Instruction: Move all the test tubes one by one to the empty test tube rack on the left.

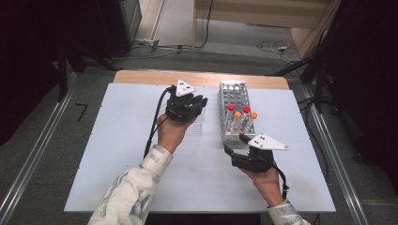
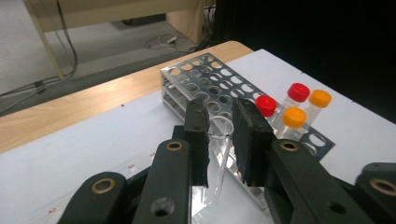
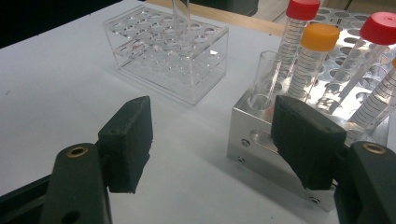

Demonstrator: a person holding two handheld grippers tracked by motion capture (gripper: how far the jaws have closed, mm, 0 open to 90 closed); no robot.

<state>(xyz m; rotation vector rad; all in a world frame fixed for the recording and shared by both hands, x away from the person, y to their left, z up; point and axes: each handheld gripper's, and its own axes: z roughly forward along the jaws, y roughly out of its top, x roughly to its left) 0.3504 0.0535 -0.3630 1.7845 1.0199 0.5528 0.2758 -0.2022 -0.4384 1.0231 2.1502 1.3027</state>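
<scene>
Two racks stand on the white table (image 1: 117, 154): a clear plastic rack (image 3: 166, 51) to the left and a metal rack (image 1: 234, 112) just right of it; my left gripper (image 2: 219, 140) is closed on an open glass tube (image 2: 218, 154), the tube pinched between the two pads near its upper end and hanging roughly upright over the clear plastic rack; in the right gripper view the lower part of that tube (image 3: 180, 11) enters from the top edge and reaches the holes at the far side of the rack, though whether its tip is already seated in a hole I cannot tell; my right gripper (image 3: 212, 140) is open, jaws wide apart and holding nothing, and rests near the near end of the metal rack, as the high view confirms (image 1: 239, 149); a second open glass tube (image 3: 265, 79) stands in the near corner hole of the metal rack, just beyond my right-hand pad; four capped tubes occupy the same rack farther back, two with red caps (image 2: 299, 92) and two with orange caps (image 2: 295, 117). Judged status: one glass tube is at or close to placement in the clear rack, which otherwise looks unfilled; release by the left gripper is not yet done; the second glass tube remains in the metal rack and is probably the next item for transfer; the open right gripper is well positioned to take it; the capped tubes appear untouched.
</scene>
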